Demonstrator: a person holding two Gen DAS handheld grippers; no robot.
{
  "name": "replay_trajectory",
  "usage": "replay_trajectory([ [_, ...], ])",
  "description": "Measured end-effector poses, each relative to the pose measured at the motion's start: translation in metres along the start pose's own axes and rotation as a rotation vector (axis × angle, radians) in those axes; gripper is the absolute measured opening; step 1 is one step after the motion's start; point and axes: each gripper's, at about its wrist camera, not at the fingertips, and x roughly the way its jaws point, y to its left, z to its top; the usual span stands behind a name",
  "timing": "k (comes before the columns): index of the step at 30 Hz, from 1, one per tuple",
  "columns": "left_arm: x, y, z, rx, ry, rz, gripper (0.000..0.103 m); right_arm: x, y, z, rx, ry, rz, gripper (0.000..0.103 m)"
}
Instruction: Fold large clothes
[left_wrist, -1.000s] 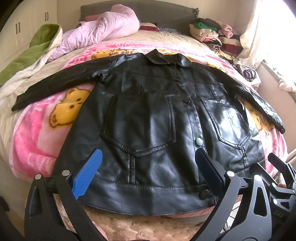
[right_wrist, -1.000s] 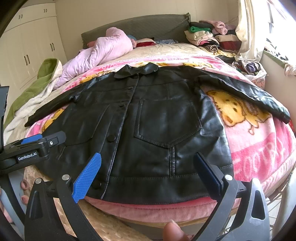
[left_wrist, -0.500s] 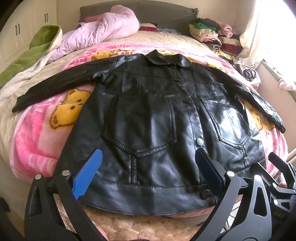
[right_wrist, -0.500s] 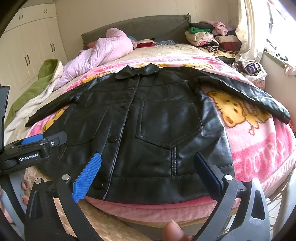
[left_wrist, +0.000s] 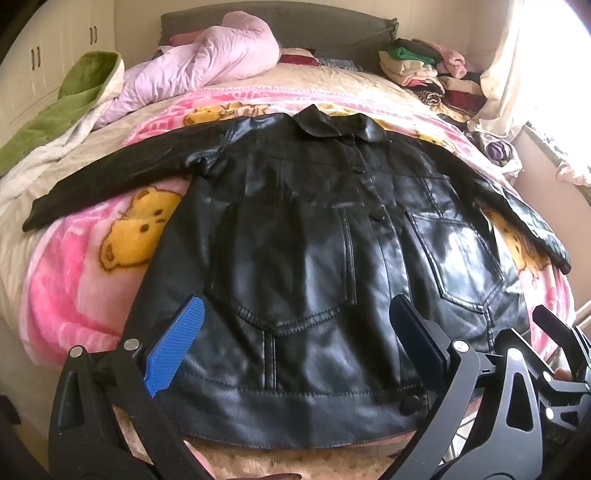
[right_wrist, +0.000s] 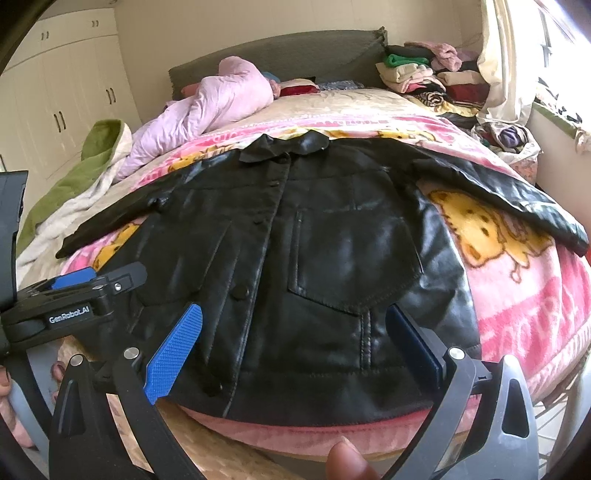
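Claws, left claw (left_wrist: 295, 350) and right claw (right_wrist: 295, 349), gape wide, empty above black leather jacket (left_wrist: 314, 258).

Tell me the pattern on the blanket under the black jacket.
Pink blanket printed with yellow cartoon bears; it shows best in the right wrist view, beside the jacket.

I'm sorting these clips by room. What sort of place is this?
Most likely a bedroom at home. A black jacket lies spread on a bed with a pink blanket, a headboard stands behind, and white wardrobe doors line the wall.
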Motion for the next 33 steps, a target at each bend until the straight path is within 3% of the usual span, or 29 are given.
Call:
replay_trajectory([
  [19, 0.018, 0.015, 0.069, -0.038, -0.038, 0.004, 0.094, 0.017, 0.002, 0.068, 0.037, -0.042, 0.058, 0.099],
  [33, 0.039, 0.007, 0.129, -0.006, -0.058, 0.020, 0.094, 0.033, -0.021, 0.135, 0.143, -0.101, 0.079, 0.099],
])
